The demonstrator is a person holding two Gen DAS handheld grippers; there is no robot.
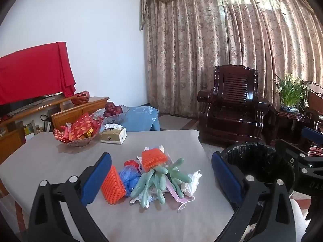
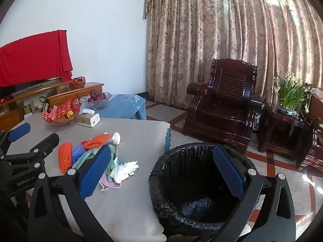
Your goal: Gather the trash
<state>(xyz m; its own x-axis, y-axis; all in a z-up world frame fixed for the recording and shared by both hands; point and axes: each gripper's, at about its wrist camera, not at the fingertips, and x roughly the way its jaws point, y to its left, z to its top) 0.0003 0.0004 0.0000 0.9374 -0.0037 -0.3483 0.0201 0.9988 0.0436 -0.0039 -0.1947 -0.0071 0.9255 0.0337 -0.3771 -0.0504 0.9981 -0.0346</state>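
The grey table [image 1: 50, 161] fills the lower left, the black-lined bin [image 2: 181, 161] lower right. The trash pile [image 1: 157, 175] sits mid-table, untouched. Both the left gripper [image 1: 161, 173] and right gripper [image 2: 161, 173] gape empty; next, I reckon, one must close on a piece.

Orange foam nets [image 1: 113, 185], green gloves [image 1: 153, 179] and tissue [image 1: 191, 183] heaped beside black-lined bin [image 2: 171, 173].

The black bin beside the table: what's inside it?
The bin holds a black liner, crumpled at the bottom. No trash shows in it. The right claw hides part of the inside.
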